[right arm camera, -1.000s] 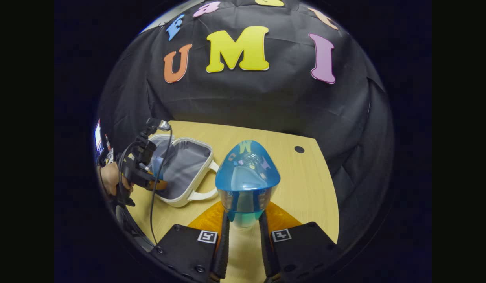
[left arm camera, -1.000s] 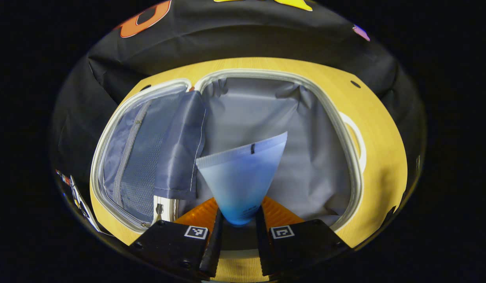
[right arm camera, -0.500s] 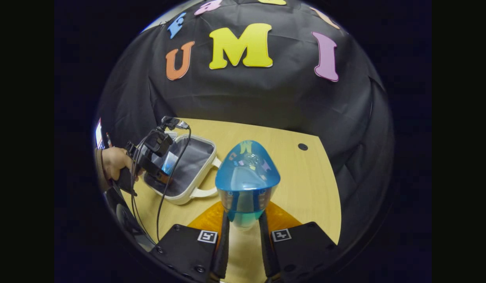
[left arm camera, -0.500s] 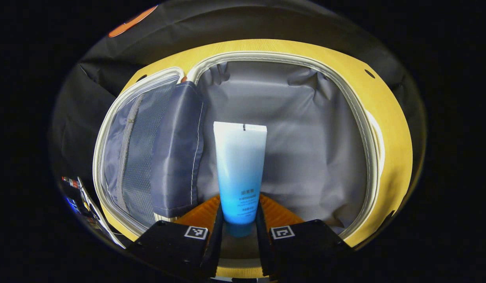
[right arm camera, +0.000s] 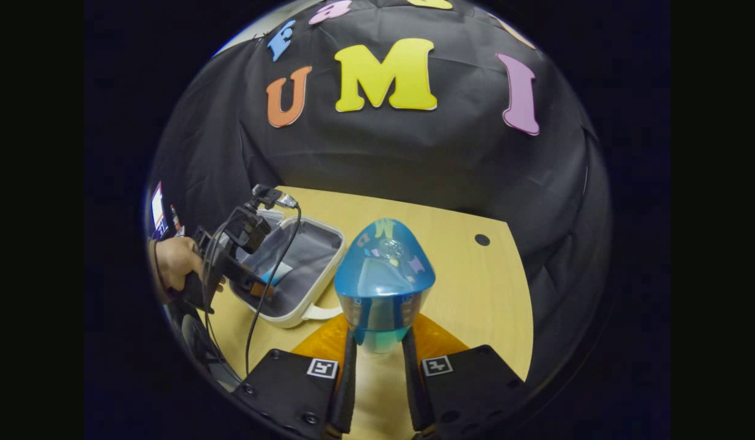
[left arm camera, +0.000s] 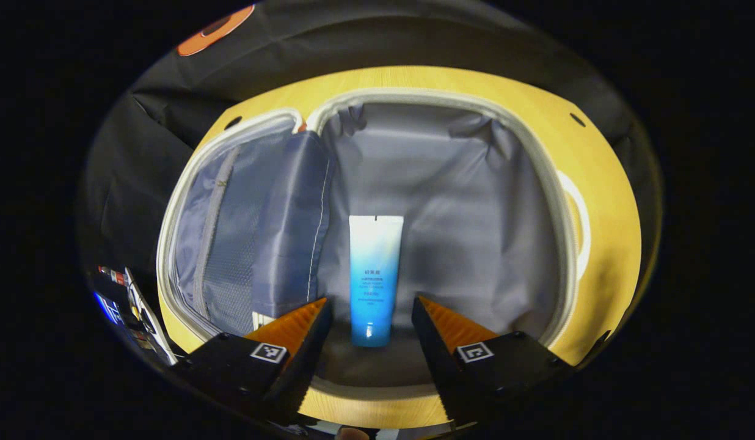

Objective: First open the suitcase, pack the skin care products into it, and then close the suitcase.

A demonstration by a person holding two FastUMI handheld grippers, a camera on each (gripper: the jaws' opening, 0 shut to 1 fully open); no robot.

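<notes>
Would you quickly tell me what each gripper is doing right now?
Left gripper: open, above the tube.
Right gripper: shut on the blue bottle.

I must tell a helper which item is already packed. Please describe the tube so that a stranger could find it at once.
On the wooden table lies the open suitcase with grey lining. On the floor of its main half, beside the mesh pocket, the tube lies flat: white fading to blue, the sole item inside.

- The left gripper [left arm camera: 368, 318] has spread its fingers and released the white-to-blue gradient plastic tube [left arm camera: 373, 278].
- The tube, earlier clamped and raised, now lies flat on the grey fabric lining of the open suitcase [left arm camera: 475, 208].
</notes>
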